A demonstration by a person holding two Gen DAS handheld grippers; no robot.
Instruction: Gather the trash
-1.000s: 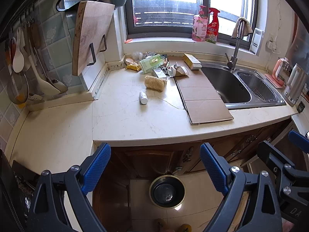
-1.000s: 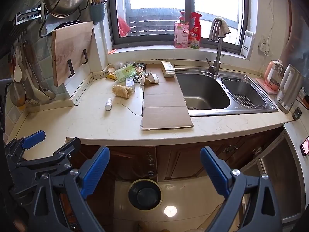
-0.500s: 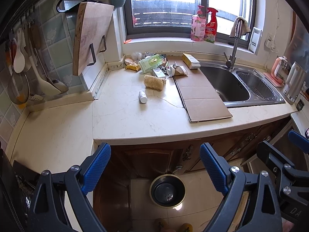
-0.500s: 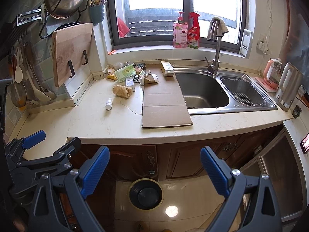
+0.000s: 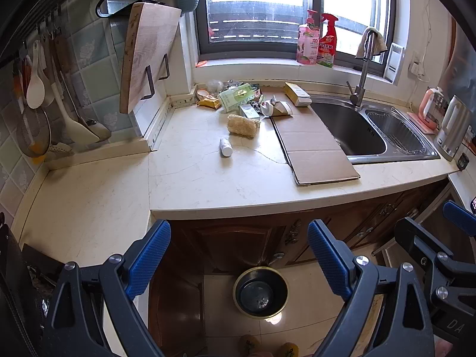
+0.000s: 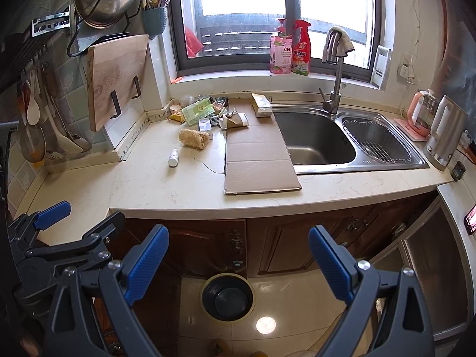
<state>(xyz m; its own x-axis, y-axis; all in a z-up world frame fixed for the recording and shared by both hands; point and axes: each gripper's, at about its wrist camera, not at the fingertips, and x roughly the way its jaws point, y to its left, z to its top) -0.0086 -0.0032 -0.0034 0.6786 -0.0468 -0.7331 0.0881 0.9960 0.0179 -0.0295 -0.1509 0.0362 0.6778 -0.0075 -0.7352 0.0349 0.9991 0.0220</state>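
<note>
Both views shift only slightly; left gripper (image 5: 238, 255) and right gripper (image 6: 238, 257), jaws wide and empty, face the littered countertop (image 6: 190, 187) above the floor bin (image 6: 227, 297).

- The left wrist camera is looking forward between its own open blue fingers (image 5: 150, 263), from in front of and above the countertop (image 5: 208, 184), facing the window (image 5: 258, 9).
- The right wrist camera is sitting further right, looking the same way between its fingers (image 6: 328, 263), at about the same distance.
- Both views are sharing the flattened cardboard (image 5: 315, 145), the sink (image 5: 351, 128), the litter pile (image 5: 238, 98) and the round bin (image 5: 261, 291) on the floor.
- Each camera is catching the other gripper at its edge: the right gripper (image 5: 440, 238) in the left view, the left gripper (image 6: 59, 223) in the right view.
</note>
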